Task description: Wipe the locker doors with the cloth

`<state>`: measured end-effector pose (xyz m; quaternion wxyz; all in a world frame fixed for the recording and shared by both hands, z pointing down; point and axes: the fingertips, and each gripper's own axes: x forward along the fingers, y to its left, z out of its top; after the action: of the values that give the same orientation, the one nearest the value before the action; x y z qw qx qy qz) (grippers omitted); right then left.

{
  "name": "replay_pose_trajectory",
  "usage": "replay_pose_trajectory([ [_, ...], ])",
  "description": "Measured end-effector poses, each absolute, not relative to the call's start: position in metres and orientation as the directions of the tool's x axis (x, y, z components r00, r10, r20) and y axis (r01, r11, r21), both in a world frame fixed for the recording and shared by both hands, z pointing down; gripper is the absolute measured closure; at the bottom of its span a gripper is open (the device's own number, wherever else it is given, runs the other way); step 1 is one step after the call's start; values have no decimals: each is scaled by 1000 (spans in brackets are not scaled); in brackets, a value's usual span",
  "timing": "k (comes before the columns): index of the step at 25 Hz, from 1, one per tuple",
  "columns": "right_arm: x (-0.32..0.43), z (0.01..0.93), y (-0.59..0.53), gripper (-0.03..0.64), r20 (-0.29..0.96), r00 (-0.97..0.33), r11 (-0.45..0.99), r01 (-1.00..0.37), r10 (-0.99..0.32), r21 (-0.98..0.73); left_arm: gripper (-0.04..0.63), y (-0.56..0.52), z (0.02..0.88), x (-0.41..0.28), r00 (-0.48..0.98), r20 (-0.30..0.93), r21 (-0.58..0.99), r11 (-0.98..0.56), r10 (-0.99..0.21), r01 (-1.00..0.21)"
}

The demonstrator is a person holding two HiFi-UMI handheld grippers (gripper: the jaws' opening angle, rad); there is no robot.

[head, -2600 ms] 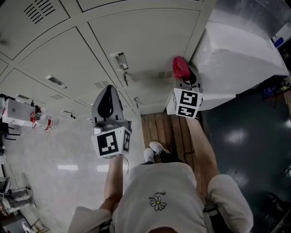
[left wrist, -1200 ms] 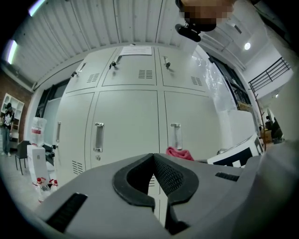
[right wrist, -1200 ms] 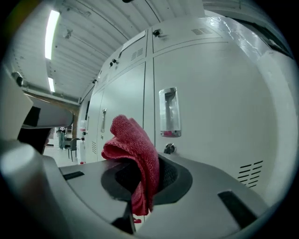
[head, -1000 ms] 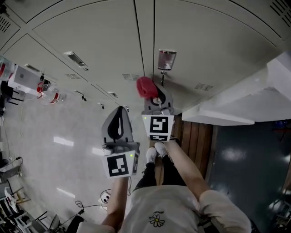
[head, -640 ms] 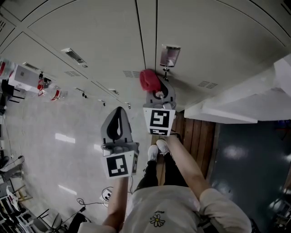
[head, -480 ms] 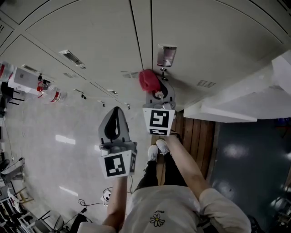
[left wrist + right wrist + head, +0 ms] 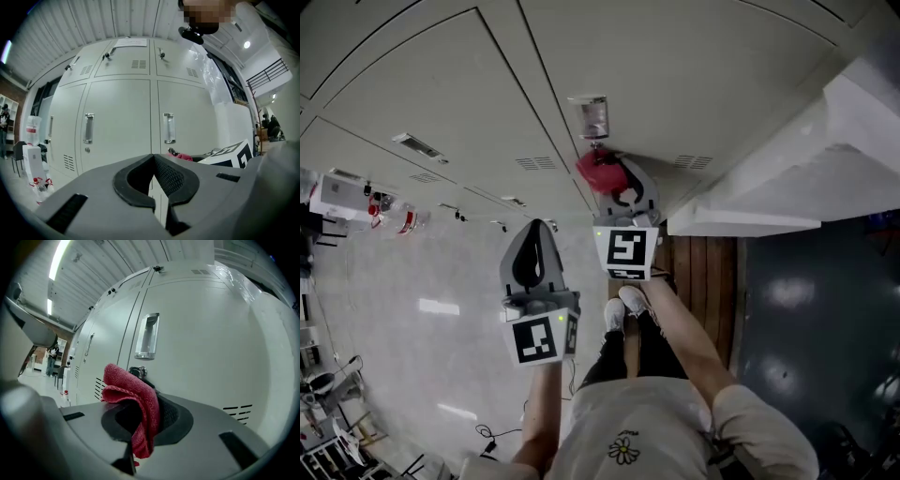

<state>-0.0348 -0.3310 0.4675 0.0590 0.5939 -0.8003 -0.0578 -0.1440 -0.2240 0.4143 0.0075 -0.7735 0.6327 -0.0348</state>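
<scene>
My right gripper [image 7: 609, 180] is shut on a red cloth [image 7: 594, 170], which bunches out past the jaw tips. It sits just below a locker door's metal handle [image 7: 589, 116], close to the pale grey door [image 7: 675, 84]. In the right gripper view the cloth [image 7: 133, 401] hangs folded between the jaws, with the handle [image 7: 147, 336] and a key lock [image 7: 137, 371] right behind it. My left gripper [image 7: 534, 231] is shut on nothing and held back from the lockers. Its view faces the two doors [image 7: 119, 122] and their handles.
A white ledge wrapped in plastic [image 7: 787, 178] juts out to the right of the lockers. A wooden pallet [image 7: 698, 277] lies under the person's feet. A small white and red robot [image 7: 356, 202] stands at the far left on the glossy floor.
My right gripper has carried the red cloth a little down and left on the door, staying near the handle. The head view has swung, so the lockers sit differently in frame.
</scene>
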Motion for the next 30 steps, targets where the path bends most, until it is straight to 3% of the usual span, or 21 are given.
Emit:
replay_pose_trajectory([
  [30, 187, 468, -310, 577, 16, 96, -90, -966, -995, 243, 578, -239, 397, -35, 395, 21, -70, -395, -919, -916],
])
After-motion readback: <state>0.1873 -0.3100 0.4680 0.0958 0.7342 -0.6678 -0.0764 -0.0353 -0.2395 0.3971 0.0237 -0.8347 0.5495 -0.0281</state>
